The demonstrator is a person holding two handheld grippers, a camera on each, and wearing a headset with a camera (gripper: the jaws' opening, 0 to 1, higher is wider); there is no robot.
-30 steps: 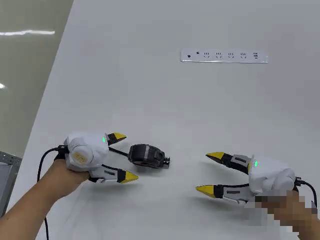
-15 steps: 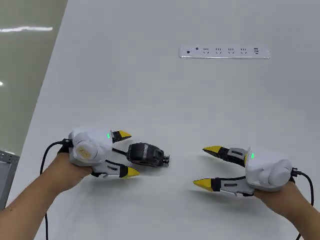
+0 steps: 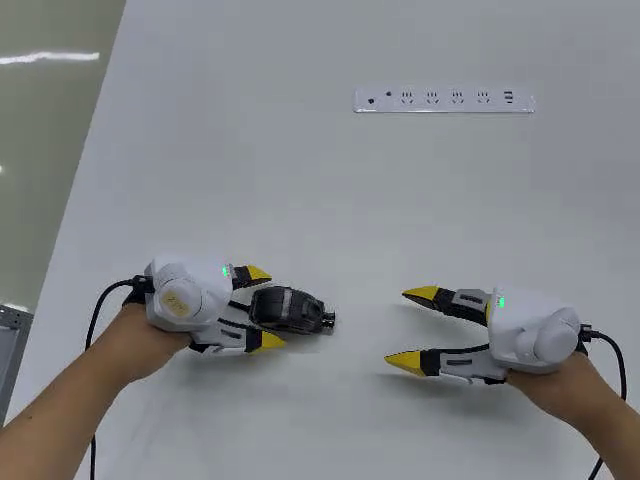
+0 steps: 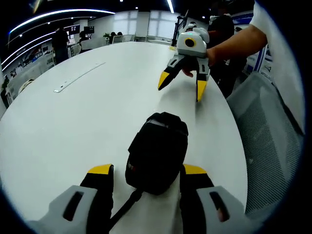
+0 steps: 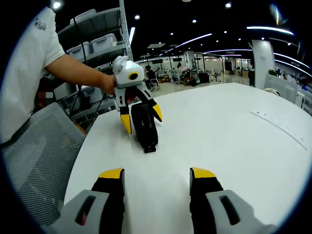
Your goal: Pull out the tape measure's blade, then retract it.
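Note:
A black tape measure [image 3: 290,309] lies on the white table [image 3: 300,180], its blade tip pointing toward the right gripper. My left gripper [image 3: 262,307] is open with its yellow-tipped jaws straddling the case; the left gripper view shows the tape measure [image 4: 158,151] between the fingertips [image 4: 101,170], with a small gap on the left side. A thin black strap runs from the case back toward the gripper. My right gripper [image 3: 402,327] is open and holds nothing, a short way to the right of the blade tip. From the right gripper view, the left gripper [image 5: 141,119] brackets the tape measure [image 5: 145,124].
A white power strip [image 3: 445,100] lies flat at the far side of the table. The table's left edge [image 3: 75,200] drops to a grey floor. Cables trail from both grippers. Mesh chairs [image 4: 273,141] and shelving [image 5: 92,44] stand behind the person.
My left gripper has slid forward so that the case sits deeper between its jaws, and the jaws have narrowed. The right gripper has edged slightly left.

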